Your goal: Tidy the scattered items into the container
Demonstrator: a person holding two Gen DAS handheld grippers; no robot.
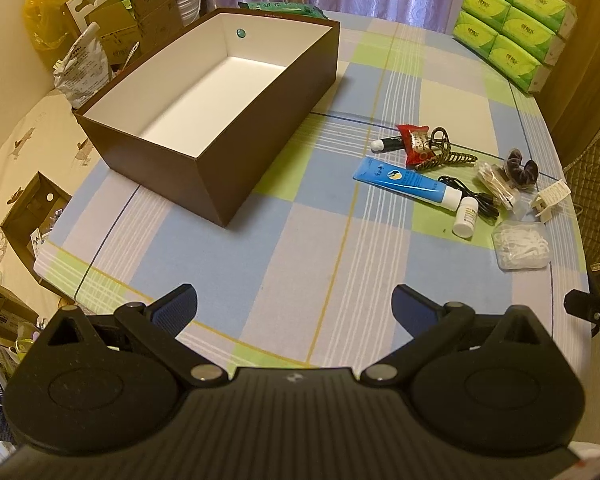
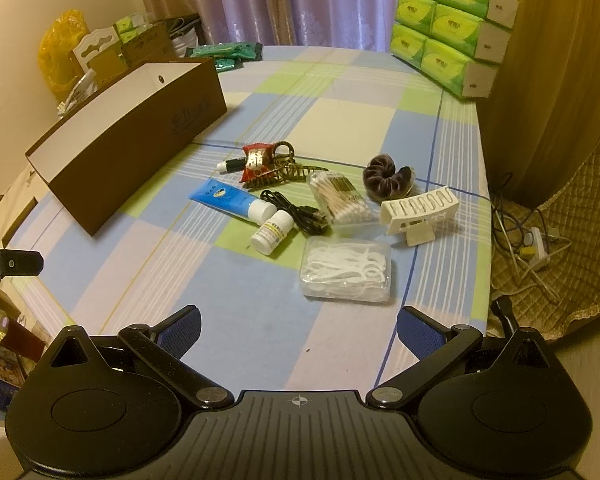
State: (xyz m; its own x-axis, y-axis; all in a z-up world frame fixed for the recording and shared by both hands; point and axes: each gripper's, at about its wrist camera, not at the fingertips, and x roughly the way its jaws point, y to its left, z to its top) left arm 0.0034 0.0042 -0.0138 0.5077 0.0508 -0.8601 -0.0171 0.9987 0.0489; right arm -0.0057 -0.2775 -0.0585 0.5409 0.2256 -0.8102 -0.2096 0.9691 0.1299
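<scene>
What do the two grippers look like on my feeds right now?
Both match: the left gripper and right gripper have black ribbed bodies, two round black side housings, black link arms with silver pivot pins, and blue textured fingers. Each body carries a small crosshair mark at centre. No cables, hands or sleeves show.

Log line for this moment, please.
stage: pre-grasp | left gripper: open, empty | right gripper: open, empty | brown box: empty | items: on table, floss-pick case nearest right gripper

No print legible (cotton swab pack (image 2: 340,200) blurred).
</scene>
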